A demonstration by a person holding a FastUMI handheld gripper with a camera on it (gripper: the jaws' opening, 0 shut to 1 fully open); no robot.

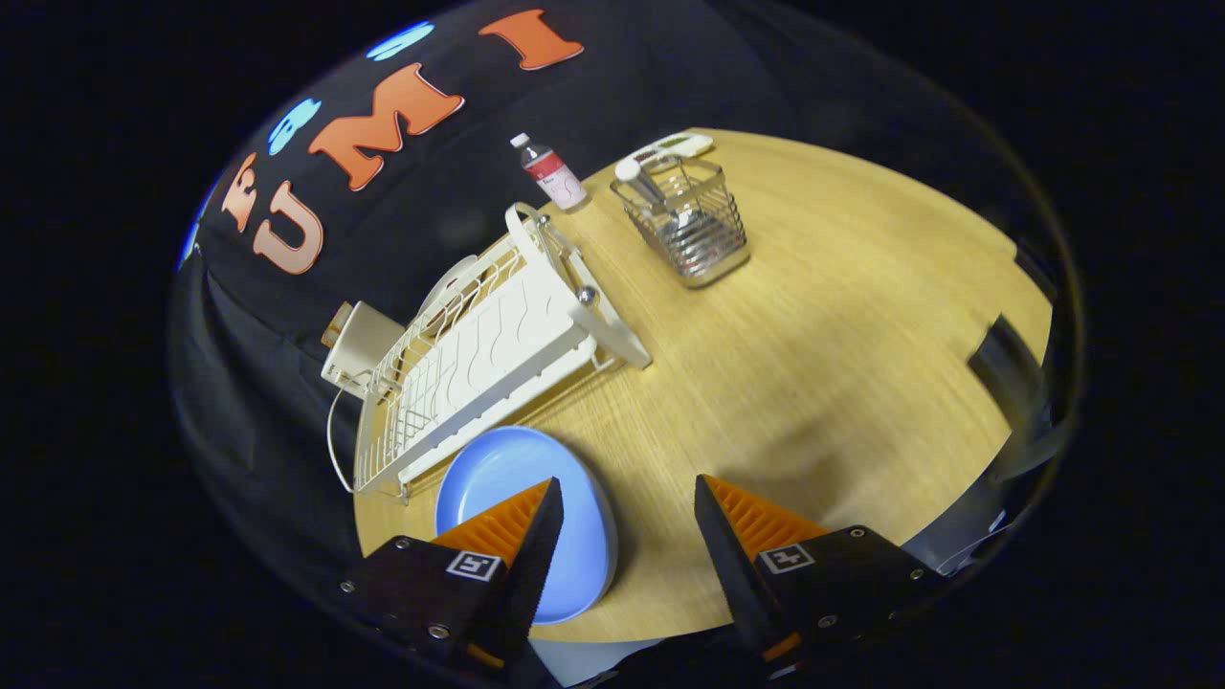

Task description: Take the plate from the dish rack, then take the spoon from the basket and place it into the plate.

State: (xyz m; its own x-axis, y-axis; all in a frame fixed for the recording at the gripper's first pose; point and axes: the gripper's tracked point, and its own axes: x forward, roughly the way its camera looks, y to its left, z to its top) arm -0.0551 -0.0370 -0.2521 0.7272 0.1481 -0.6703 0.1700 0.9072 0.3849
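The gripper [627, 502] is spread apart, gripping nothing. The blue plate [507, 478] lies flat on the table [861, 316] near its front edge, under the left finger, beside the dish rack [478, 354]. The spoon [643, 182] stands in the wire basket [694, 230] near the far edge.

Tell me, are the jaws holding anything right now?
Nothing. The gripper is open, its jaws apart above the table. The blue plate lies by the left jaw, not pinched.
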